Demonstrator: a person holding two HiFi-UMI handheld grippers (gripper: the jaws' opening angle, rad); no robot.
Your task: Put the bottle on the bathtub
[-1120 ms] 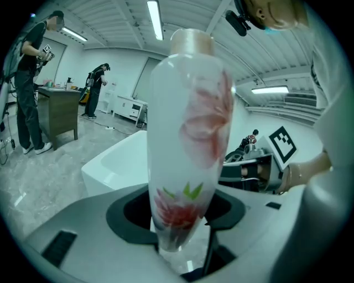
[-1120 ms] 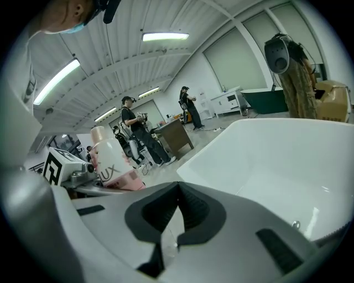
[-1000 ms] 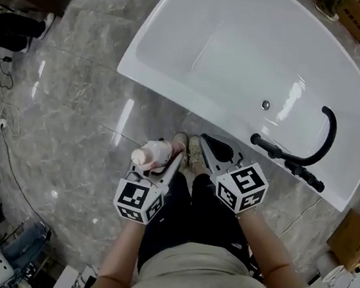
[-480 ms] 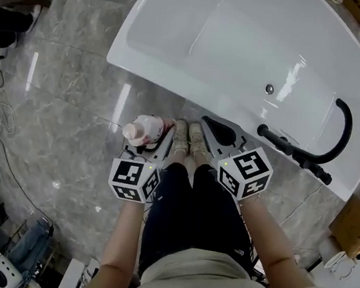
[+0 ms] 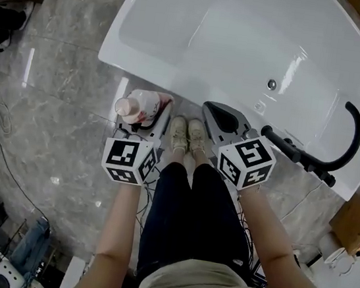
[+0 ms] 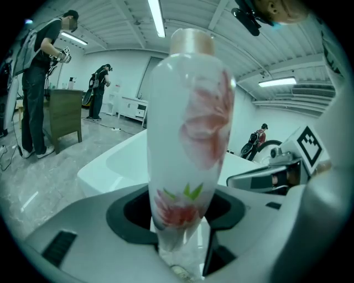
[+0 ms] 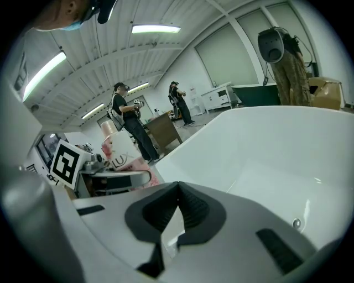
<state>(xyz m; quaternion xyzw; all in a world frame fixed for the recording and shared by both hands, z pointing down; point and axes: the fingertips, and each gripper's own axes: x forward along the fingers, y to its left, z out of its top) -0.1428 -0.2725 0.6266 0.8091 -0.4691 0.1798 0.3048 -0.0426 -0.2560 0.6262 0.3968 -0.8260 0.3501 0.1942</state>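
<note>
Left hand-held gripper (image 5: pixel 145 120) clamping bottle (image 6: pixel 188 138) — beside bathtub (image 5: pixel 248 36), right hand-held gripper (image 5: pixel 220 116) closed

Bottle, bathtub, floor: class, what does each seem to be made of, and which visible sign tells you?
Bottle: probably plastic, smooth white with a printed pink flower.
Bathtub: glossy white, acrylic or enamel; the sharp light streaks fit either.
Floor: polished grey stone or stone-look tile; veins, joint lines, lamp reflections.
</note>
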